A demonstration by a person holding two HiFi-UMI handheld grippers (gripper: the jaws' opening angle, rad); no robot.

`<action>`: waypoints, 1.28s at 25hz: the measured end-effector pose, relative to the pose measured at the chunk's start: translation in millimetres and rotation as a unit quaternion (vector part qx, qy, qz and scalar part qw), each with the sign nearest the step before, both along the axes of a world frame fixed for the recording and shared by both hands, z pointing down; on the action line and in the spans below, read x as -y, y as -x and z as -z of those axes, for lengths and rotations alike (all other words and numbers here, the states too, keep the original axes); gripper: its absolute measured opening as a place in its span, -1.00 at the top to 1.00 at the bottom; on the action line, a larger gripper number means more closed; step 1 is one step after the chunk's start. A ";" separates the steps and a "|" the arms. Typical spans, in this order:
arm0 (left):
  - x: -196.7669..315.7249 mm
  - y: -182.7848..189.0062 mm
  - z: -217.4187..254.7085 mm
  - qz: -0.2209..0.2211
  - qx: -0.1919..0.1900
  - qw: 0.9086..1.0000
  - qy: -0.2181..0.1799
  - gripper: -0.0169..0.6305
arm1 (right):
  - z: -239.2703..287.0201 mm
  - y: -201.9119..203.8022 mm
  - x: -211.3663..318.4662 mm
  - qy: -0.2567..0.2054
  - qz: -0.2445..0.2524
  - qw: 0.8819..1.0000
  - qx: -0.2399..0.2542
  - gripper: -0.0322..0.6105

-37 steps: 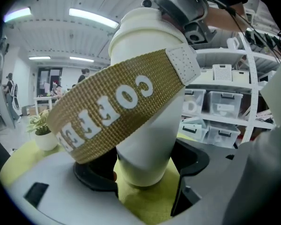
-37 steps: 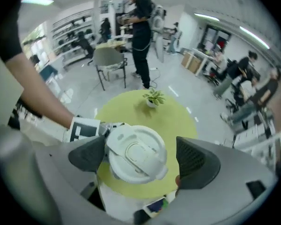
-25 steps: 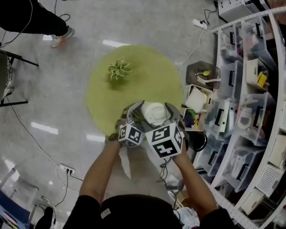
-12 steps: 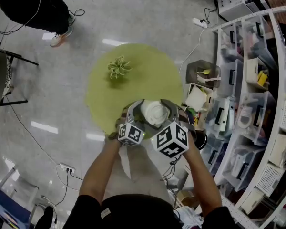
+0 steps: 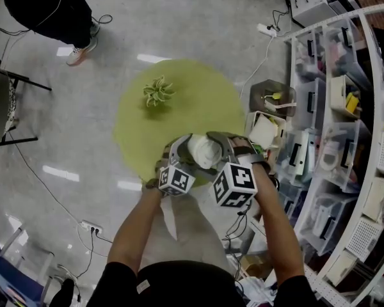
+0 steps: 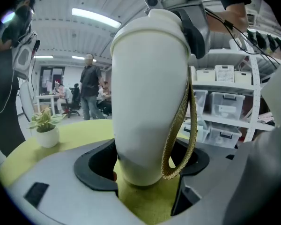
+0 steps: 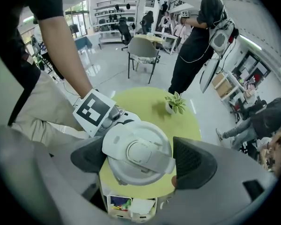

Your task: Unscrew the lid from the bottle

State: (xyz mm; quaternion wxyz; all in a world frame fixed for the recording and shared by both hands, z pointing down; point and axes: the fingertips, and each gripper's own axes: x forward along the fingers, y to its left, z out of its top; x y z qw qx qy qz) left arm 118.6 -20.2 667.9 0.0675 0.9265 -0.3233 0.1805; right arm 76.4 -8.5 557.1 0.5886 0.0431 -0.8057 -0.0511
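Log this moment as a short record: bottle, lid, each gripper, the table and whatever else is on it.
bottle: white, upright on the table, woven strap hanging at its side
lid: white, on the bottle's top
left gripper: jaws closed on the bottle's lower body
right gripper: comes from above, jaws closed on the lid
table: round, green
also on table: small potted plant, apart from the bottle

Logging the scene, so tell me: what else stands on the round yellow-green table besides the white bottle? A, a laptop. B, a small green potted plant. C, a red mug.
B: a small green potted plant stands on the round yellow-green table, apart from the white bottle.
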 end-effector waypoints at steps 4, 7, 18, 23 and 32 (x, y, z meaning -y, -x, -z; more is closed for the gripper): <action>0.8 0.1 1.7 0.002 0.003 1.000 0.001 -0.20 | -0.2 -2.1 2.6 -0.008 -0.023 1.000 -0.012 -0.46; 0.2 -0.5 -0.5 0.003 0.003 1.000 0.000 -0.20 | 2.1 -1.1 8.3 -0.022 -0.078 0.997 -0.001 -0.60; 0.2 0.3 1.1 0.017 -0.003 1.000 0.000 -0.20 | 3.5 -16.5 15.2 -0.035 -0.447 0.891 0.067 -0.69; 0.6 0.8 -4.1 0.013 -0.003 1.000 0.000 -0.20 | -1.3 -16.3 14.8 -0.046 -0.466 0.881 0.064 -0.52; -1.0 -0.8 -2.3 0.013 -0.004 1.000 0.001 -0.20 | -0.7 -17.5 12.5 -0.044 -0.395 0.916 0.050 -0.42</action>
